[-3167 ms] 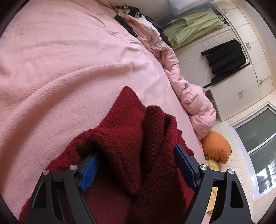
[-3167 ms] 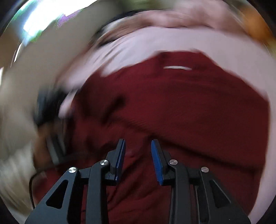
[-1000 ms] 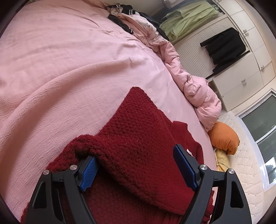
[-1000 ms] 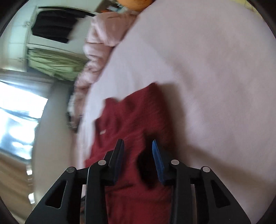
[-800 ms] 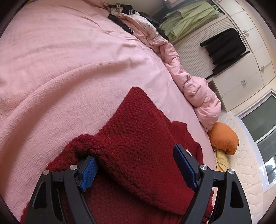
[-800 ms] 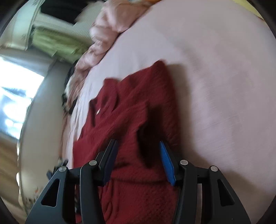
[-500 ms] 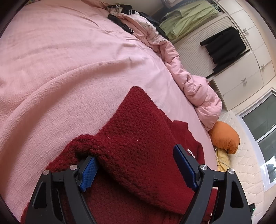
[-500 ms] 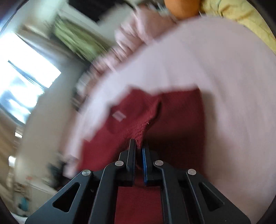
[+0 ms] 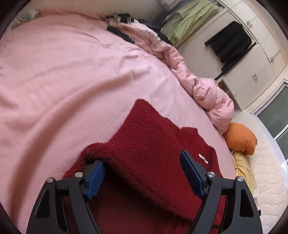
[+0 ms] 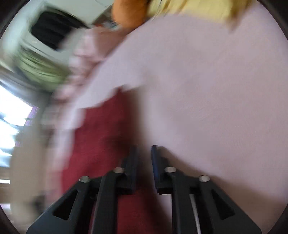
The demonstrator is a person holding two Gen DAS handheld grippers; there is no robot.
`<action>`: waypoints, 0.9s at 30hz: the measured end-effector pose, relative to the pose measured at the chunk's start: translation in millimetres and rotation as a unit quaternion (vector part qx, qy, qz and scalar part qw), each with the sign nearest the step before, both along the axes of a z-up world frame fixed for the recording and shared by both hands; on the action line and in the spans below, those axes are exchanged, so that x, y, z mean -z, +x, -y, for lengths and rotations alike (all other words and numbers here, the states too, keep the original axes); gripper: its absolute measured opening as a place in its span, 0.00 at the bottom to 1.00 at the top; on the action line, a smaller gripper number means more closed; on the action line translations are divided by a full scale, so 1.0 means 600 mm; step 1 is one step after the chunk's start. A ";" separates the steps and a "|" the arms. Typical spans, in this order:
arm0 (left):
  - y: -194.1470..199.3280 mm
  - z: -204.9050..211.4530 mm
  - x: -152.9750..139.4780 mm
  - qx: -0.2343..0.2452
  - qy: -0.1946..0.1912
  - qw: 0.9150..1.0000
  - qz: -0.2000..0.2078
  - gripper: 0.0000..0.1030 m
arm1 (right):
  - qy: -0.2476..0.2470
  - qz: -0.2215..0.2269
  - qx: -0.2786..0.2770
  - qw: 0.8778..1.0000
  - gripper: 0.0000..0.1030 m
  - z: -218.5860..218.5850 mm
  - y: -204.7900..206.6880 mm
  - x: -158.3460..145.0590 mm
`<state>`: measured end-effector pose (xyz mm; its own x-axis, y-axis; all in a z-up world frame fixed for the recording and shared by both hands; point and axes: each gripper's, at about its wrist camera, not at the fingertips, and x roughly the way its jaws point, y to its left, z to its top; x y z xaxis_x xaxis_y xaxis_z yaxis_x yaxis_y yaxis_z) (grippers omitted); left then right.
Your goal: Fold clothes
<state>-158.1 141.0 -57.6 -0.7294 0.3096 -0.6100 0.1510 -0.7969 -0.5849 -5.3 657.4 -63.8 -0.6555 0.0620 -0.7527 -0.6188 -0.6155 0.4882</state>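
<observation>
A dark red knit sweater (image 9: 144, 136) lies on the pink bedsheet (image 9: 63, 72), one part folded over its body, with a white neck label (image 9: 203, 158) showing. My left gripper (image 9: 142, 158) stands wide over the near part, jaws closing slightly. The folded layer lies between the blue pads and drapes over the left one. The right wrist view is blurred by motion. There my right gripper (image 10: 144, 147) has its jaws opening, with a narrow gap and nothing between them. It hangs over the sheet (image 10: 216, 90) at the sweater's (image 10: 100, 136) right edge.
A bunched pink duvet (image 9: 207, 90) runs along the bed's far side, with a clothes pile (image 9: 126, 27) beyond. An orange cushion (image 9: 241, 140) and yellow cloth (image 9: 241, 165) lie on the right. White cupboards carry a hanging black garment (image 9: 230, 39) and green clothes (image 9: 189, 16).
Half a second ago my right gripper was shut on the sweater's edge; it has since let go and swung toward the sheet. The left gripper has barely moved.
</observation>
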 end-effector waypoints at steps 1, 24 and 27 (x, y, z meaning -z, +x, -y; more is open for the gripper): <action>0.008 0.006 -0.003 -0.008 0.004 1.000 0.009 0.78 | 0.029 0.007 0.000 1.000 0.17 0.007 0.002 -0.012; -0.167 -0.046 0.017 0.161 -0.215 0.959 0.085 0.83 | 0.021 -0.009 -0.067 0.997 0.24 0.062 0.090 -0.002; -0.120 -0.058 -0.054 0.145 -0.231 0.961 -0.033 0.83 | 0.034 -0.003 -0.076 0.997 0.24 0.066 0.088 -0.004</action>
